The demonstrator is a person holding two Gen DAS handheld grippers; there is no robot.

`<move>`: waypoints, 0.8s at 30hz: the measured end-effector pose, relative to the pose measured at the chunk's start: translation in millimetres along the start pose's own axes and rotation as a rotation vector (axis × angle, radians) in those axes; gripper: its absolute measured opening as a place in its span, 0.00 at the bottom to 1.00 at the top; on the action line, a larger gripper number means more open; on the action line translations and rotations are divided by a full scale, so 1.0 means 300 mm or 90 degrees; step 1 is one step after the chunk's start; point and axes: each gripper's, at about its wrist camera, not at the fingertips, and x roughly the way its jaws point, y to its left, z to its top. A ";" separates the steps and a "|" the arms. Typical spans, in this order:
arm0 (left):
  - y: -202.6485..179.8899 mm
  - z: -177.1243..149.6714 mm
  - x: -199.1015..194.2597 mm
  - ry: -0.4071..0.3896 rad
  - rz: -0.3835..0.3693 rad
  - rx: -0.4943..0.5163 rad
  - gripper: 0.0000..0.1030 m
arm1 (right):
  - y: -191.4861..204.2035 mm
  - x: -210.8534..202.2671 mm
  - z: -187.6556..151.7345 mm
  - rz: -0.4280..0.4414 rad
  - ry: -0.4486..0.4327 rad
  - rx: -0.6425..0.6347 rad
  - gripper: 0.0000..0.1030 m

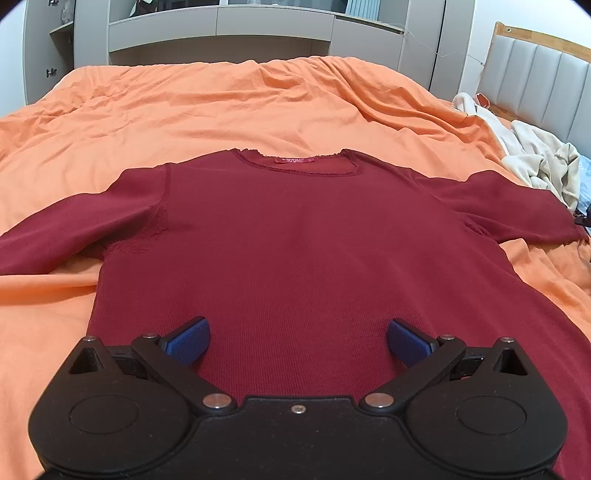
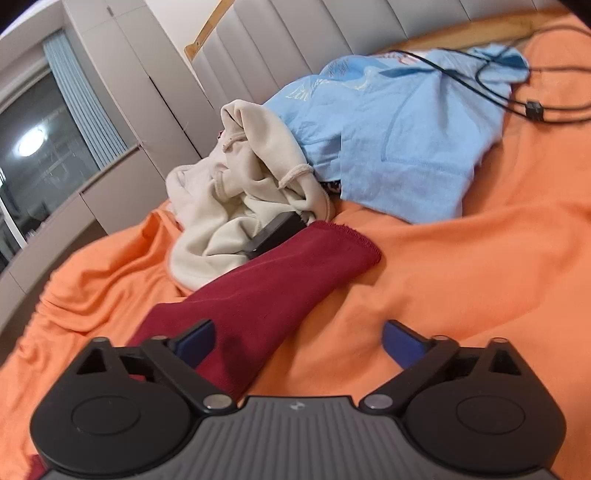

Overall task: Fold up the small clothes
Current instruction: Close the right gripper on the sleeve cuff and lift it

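Observation:
A dark red long-sleeved top (image 1: 295, 236) lies flat on the orange bedsheet (image 1: 221, 107), neckline away from me and both sleeves spread sideways. My left gripper (image 1: 298, 341) hovers open over the lower middle of its body, blue pads wide apart, nothing held. In the right wrist view one red sleeve (image 2: 280, 280) runs diagonally across the sheet, its cuff near a cream garment. My right gripper (image 2: 297, 345) is open above the sleeve, with the left pad over the red cloth and the right pad over bare sheet.
A crumpled cream garment (image 2: 236, 206) and a light blue garment (image 2: 399, 133) are piled by the grey padded headboard (image 2: 295, 40). A small black device (image 2: 275, 234) lies beside the sleeve cuff. A black cable (image 2: 517, 96) crosses the blue garment. Grey cabinets (image 1: 221, 33) stand beyond the bed.

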 end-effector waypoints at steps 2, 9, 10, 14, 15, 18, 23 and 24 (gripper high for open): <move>0.001 0.000 0.001 -0.001 0.000 0.000 1.00 | 0.007 0.013 0.001 -0.011 -0.007 -0.004 0.83; -0.001 0.002 0.000 -0.002 0.001 -0.001 1.00 | 0.012 0.007 0.032 0.018 -0.019 0.002 0.21; 0.000 0.002 0.000 -0.002 0.001 -0.002 1.00 | 0.017 0.003 0.035 0.020 -0.021 0.000 0.15; 0.006 0.014 -0.014 -0.008 0.002 -0.007 0.99 | 0.066 -0.040 0.050 0.029 -0.048 -0.032 0.09; 0.009 0.022 -0.022 -0.015 0.001 -0.010 0.99 | 0.094 -0.059 0.056 0.033 -0.062 -0.056 0.09; 0.021 0.049 -0.061 -0.049 -0.006 -0.021 0.99 | 0.205 -0.125 0.068 0.059 -0.109 -0.147 0.08; 0.046 0.094 -0.124 -0.097 0.013 -0.020 0.99 | 0.422 -0.240 0.056 0.142 -0.155 -0.250 0.08; 0.055 0.100 -0.135 -0.103 0.016 -0.024 0.99 | 0.475 -0.268 0.044 0.161 -0.165 -0.276 0.08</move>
